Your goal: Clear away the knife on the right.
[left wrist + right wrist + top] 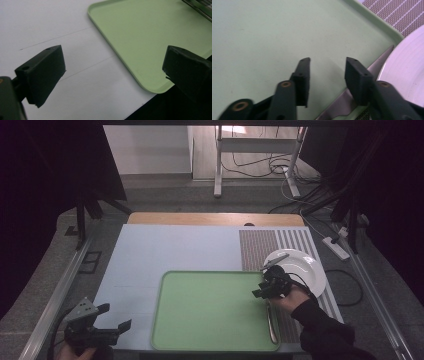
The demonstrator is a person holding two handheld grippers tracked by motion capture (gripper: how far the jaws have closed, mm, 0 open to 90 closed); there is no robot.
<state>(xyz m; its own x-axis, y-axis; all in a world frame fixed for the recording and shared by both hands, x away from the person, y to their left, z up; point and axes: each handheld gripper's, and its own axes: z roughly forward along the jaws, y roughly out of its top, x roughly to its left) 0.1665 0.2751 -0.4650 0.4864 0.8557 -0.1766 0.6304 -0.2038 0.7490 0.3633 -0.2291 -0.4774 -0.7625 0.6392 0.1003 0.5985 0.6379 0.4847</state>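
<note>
Knife (271, 320) lies lengthwise along tray (210, 310) edge, seemingly.

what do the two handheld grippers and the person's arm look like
Both grippers are black with two blocky jaws. The left gripper carries a grey three-cornered plate on top. The right gripper trails a black cable; brass-coloured pivot rings show in its own view. The person's sleeve is dark.

Your way across the flat pale-green plastic tray (210, 310) is open; along its right rim lies 1 long metal knife (272, 322), with the round white plate (305, 267) just beyond its far-right corner.
</note>
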